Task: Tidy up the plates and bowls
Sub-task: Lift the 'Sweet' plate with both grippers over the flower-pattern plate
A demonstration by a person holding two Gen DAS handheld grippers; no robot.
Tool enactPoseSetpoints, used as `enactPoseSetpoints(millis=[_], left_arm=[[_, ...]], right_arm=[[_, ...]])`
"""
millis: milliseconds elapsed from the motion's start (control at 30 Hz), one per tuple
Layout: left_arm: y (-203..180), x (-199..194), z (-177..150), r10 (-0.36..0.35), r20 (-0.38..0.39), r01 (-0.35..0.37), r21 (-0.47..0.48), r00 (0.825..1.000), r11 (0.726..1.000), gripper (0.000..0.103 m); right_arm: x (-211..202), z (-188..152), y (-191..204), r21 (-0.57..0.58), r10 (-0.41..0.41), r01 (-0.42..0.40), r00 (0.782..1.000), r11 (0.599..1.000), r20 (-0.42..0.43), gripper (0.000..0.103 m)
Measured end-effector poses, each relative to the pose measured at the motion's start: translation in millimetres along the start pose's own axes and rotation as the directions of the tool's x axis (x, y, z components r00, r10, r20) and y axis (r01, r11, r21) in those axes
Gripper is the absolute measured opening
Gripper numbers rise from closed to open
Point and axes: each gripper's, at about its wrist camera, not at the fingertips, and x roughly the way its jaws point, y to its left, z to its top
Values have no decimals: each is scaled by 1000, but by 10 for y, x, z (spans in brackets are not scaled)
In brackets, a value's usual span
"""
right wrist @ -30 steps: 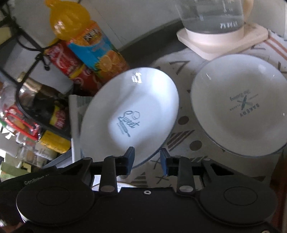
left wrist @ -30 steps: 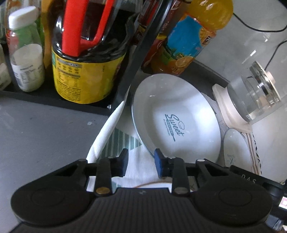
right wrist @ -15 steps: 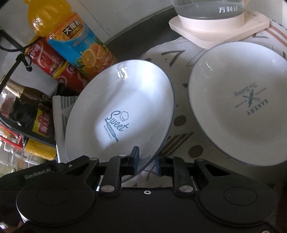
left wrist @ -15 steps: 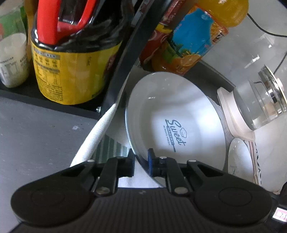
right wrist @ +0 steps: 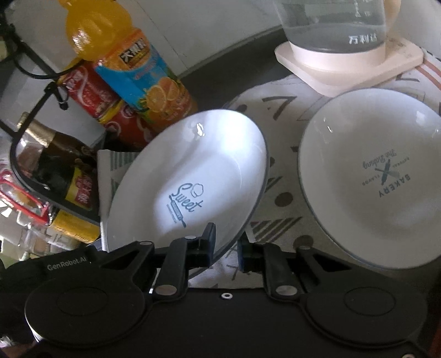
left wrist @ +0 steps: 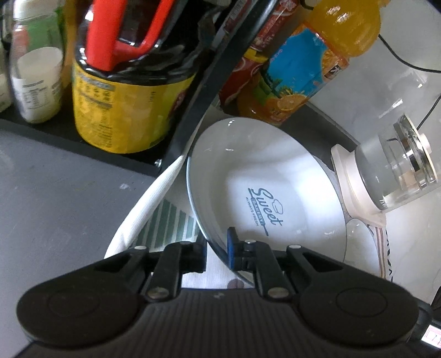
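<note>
The left tongs (left wrist: 217, 252) pinch the near rim of the Sweet plate (left wrist: 264, 198), with 1 blue pad inside the plate and the other pad behind the rim. The right tongs (right wrist: 224, 245) pinch the same white plate (right wrist: 190, 181) at another spot on its rim, 1 pad on each side. So both tongs are clenched on this 1 plate. The plate is tipped up, with its far edge higher than the edge by the tongs. It hangs over the patterned cloth (right wrist: 275, 209) on the desk.

The Bakery plate (right wrist: 374, 176) lies flat on the cloth, just beside the Sweet plate and not touching it. The glass kettle (right wrist: 333, 24) sits on its cream base behind the Bakery plate. The orange juice bottle (right wrist: 132, 68) stands behind the Sweet plate, with red cans (right wrist: 91, 93) next to it. A big yellow jar with a red handle (left wrist: 126, 91) sits on a black rack past the Sweet plate.
</note>
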Motion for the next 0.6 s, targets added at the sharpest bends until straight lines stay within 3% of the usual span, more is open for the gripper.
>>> enactPoseSetpoints(millis=[600], left_arm=[[-61, -618, -396, 28, 64, -27, -15, 998, 1000, 12]], right_arm=[[-514, -231, 143, -91, 57, -56, 998, 994, 14, 15]])
